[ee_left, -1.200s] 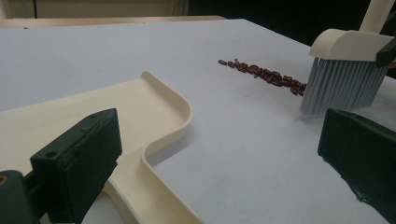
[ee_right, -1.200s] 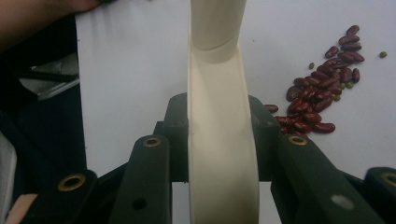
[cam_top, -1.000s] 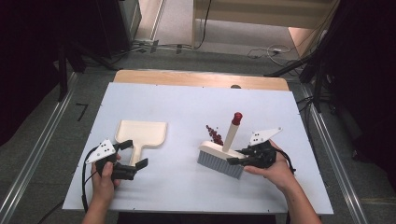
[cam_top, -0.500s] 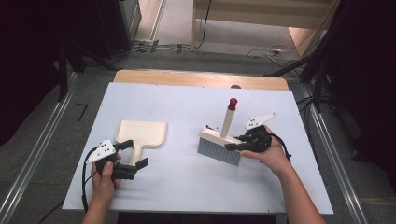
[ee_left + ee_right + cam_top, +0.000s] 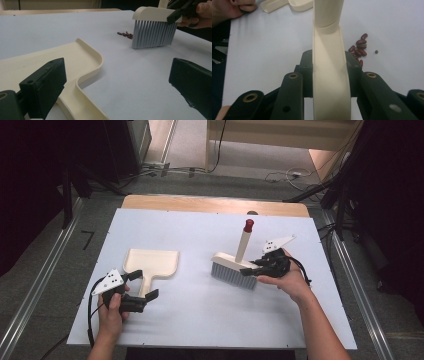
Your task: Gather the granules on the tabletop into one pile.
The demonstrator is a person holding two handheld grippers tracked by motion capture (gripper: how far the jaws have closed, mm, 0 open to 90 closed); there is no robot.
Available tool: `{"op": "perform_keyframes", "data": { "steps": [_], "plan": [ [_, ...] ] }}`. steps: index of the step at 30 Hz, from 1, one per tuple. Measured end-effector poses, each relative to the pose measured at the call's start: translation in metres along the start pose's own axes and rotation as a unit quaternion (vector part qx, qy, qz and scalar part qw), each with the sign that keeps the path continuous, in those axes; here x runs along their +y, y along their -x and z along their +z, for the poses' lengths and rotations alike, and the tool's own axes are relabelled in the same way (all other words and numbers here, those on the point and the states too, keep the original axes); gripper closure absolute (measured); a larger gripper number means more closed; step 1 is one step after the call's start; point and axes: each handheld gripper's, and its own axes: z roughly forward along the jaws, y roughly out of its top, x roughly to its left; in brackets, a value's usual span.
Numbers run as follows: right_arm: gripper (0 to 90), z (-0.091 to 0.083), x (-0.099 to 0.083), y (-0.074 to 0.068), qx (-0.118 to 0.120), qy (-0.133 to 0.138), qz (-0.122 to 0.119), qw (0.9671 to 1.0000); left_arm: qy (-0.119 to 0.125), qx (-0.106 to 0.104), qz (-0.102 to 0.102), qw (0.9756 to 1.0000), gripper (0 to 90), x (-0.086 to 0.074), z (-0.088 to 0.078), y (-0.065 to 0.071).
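A cream dustpan (image 5: 151, 262) lies flat on the white table, left of centre. My left gripper (image 5: 142, 285) stands open astride its handle; in the left gripper view the handle (image 5: 82, 105) runs beside the left jaw and the right jaw is well apart. My right gripper (image 5: 256, 267) is shut on the cream back of a brush (image 5: 234, 269) with grey bristles and a red-tipped handle (image 5: 248, 225). The bristles (image 5: 152, 33) rest on the table. Several dark red beans (image 5: 359, 49) lie in a small heap just beyond the brush (image 5: 330, 75).
The white table top (image 5: 200, 235) has a wooden strip (image 5: 215, 203) along its far edge. Metal rails (image 5: 40, 285) run along the floor on both sides. Cables lie on the floor beyond the table.
My right gripper has carried the brush a little toward the far side of the table, and the handle now stands more upright. The beans are now hidden behind the brush in the high view. The left gripper has stayed put.
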Motion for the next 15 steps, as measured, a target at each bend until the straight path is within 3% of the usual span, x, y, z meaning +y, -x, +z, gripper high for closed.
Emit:
{"op": "perform_keyframes", "data": {
  "steps": [4, 9, 11, 15],
  "plan": [
    [65.6, -0.012, 0.010, 0.003, -0.015, 0.021, 0.000, 0.9997, 0.000, 0.000, -0.002, 1.0000, 1.5, 0.000, 0.000, 0.000],
    [65.6, -0.016, 0.020, 0.023, -0.078, 0.043, 0.020, 0.9958, 0.000, 0.000, -0.001, 1.0000, 1.5, 0.000, 0.000, 0.000],
    [65.6, -0.015, 0.022, 0.032, -0.109, 0.043, 0.017, 0.9930, 0.000, 0.000, -0.001, 1.0000, 1.5, 0.000, 0.000, 0.000],
    [65.6, -0.009, 0.022, 0.046, -0.145, 0.031, 0.007, 0.9889, 0.000, -0.001, -0.001, 1.0000, 1.5, 0.000, 0.000, -0.001]
  ]
}}
